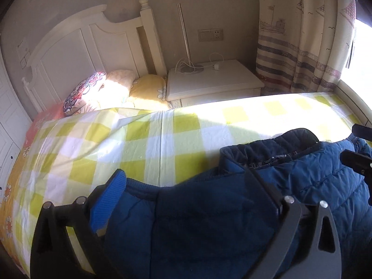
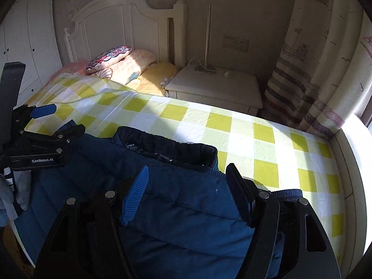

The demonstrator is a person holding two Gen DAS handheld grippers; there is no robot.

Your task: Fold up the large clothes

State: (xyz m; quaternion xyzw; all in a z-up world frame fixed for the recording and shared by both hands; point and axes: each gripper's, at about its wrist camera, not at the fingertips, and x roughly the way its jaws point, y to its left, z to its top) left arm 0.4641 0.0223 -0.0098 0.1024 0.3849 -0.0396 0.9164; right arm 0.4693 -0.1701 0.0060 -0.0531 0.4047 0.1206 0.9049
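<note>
While I held both tools over the bed (image 2: pixel 255 144), I logged the following. Item one: a dark blue padded jacket (image 1: pixel 209 220), lying on the near part of the yellow-and-white checked sheet (image 1: pixel 139 134), its darker collar (image 2: pixel 167 146) turned toward the far side and a ribbed cuff (image 2: pixel 288 194) showing at the right. Item two: my left gripper (image 1: pixel 186 186), jaws spread wide, the blue-padded finger (image 1: pixel 109 200) on one side and the black one on the other, with jacket fabric lying between them and neither pad pressing on it. Item three: my right gripper (image 2: pixel 188 190), jaws likewise parted over the jacket, its blue pad (image 2: pixel 136 195) standing clear of the cloth's surface as far as I could judge; nothing pinched. Each tool also showed at the edge of the other's view. Item four: pillows (image 2: pixel 121 62) stacked at the head of the bed against a white headboard (image 1: pixel 93 39), one with a floral print (image 1: pixel 83 90), one pale, one yellow. Item five: a white bedside cabinet (image 1: pixel 209 81), bearing a slim lamp stand (image 1: pixel 186 37) on a round base and a loose white cable (image 1: pixel 214 62); whether its drawers held anything I could not tell. Item six: a striped curtain with boat drawings (image 1: pixel 302 46) at the bright window, and white wardrobe doors (image 2: pixel 25 37) on the far left.
</note>
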